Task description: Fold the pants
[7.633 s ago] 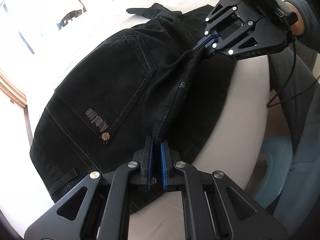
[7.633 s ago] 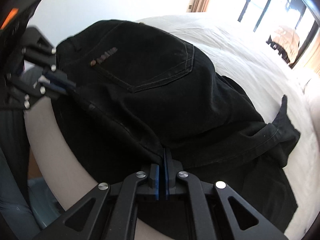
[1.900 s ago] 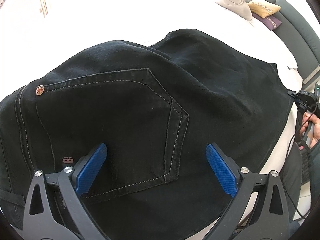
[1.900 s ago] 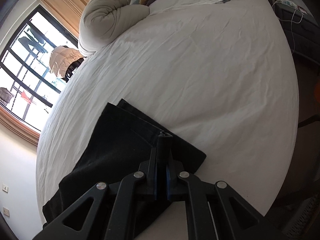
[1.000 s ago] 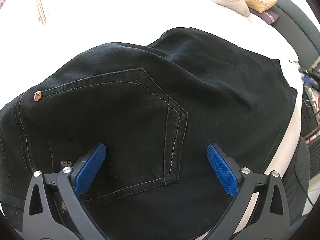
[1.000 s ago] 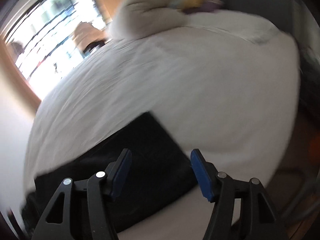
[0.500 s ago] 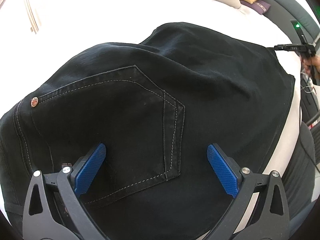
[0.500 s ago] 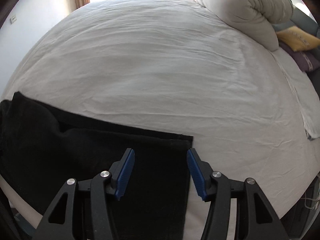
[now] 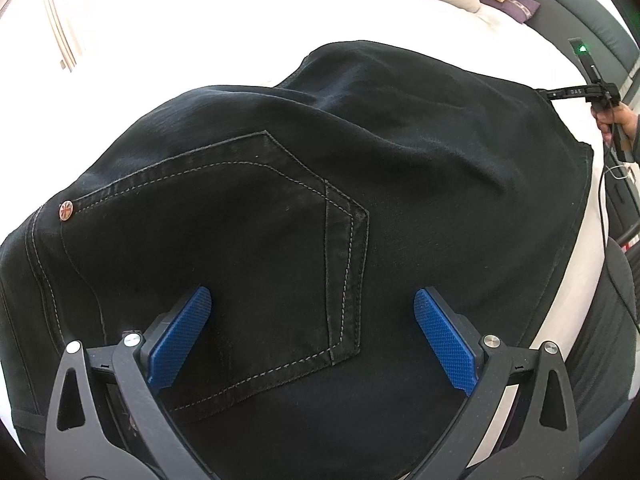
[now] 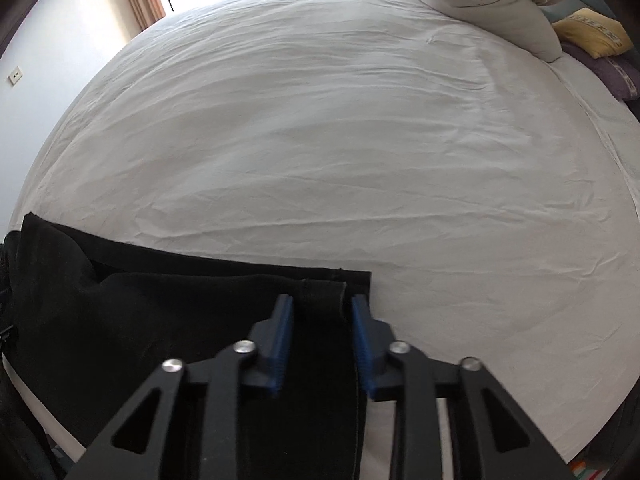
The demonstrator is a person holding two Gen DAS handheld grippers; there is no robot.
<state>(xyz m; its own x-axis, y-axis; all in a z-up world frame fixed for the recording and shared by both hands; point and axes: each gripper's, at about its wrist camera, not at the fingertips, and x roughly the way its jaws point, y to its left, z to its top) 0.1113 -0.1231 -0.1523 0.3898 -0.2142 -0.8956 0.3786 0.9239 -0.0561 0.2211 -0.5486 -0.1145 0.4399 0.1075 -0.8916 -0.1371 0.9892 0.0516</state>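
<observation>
A: Entry. Where are the pants [image 9: 360, 184]?

B: Flat on the white bed [image 10: 360, 140], seat end under the left gripper [image 9: 312, 332], back pocket [image 9: 248, 248] facing up. Leg end lies near the bed's front edge, under the right gripper [image 10: 322, 332].

A: Fingers?

B: Left: blue pads spread wide, holding nothing, poised over the pocket. Right: partly apart, straddling the hem; whether they touch the cloth cannot be told.

A: Any containers?

B: None visible.

A: Hidden or cut off?

B: Waistband runs out of frame at the left view's lower left. A rolled duvet [image 10: 480, 4] and yellow cushion [image 10: 592, 36] are cropped at the top right.
</observation>
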